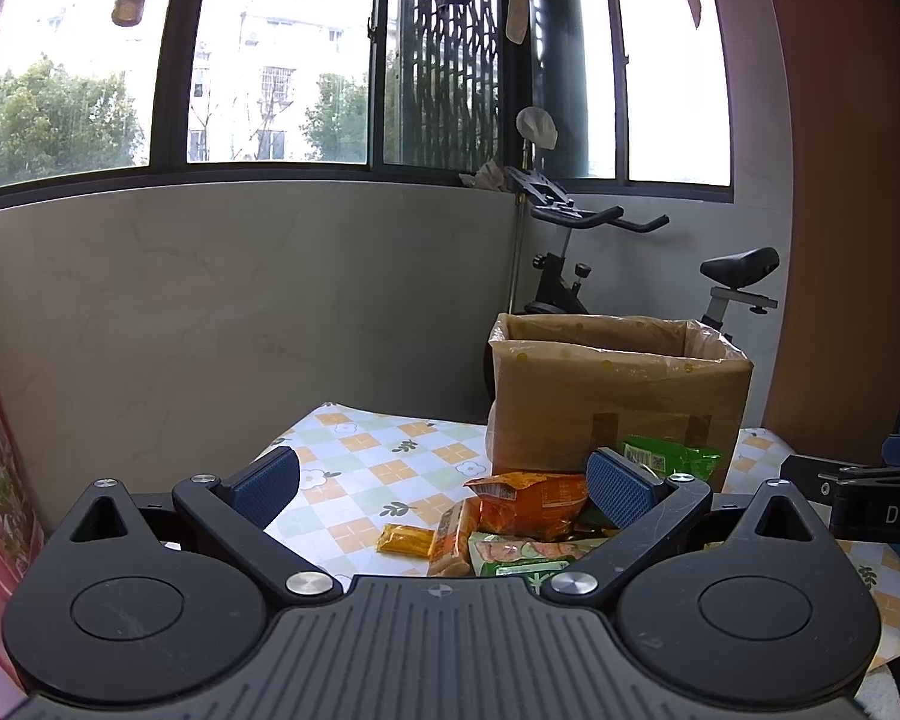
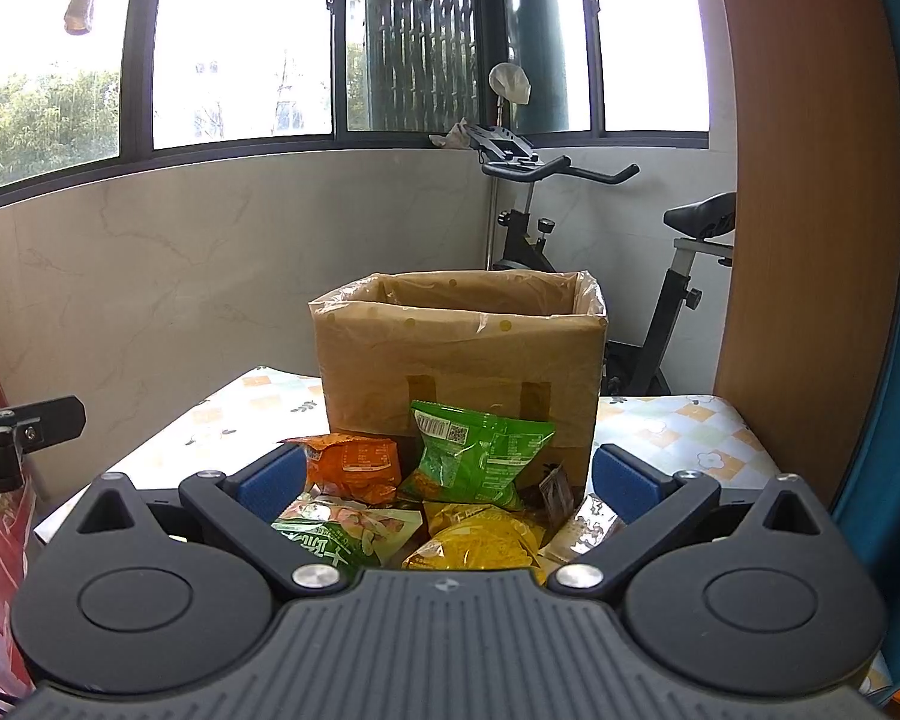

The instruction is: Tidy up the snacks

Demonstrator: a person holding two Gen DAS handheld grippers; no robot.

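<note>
box: inside hidden by its tall walls | green bag: small print too tiny to read | yellow bag: bottom hidden behind right gripper body | green bag: partly hidden behind a blue pad | bike: bottom hidden by box and table

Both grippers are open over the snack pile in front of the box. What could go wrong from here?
1. The packets overlap in a heap: closing on the green bag may also catch the orange bag or yellow bag.
2. The green bag leans against the cardboard box, so a reach could nudge the box.
3. The box's loose plastic liner could snag a packet at the rim.
</note>
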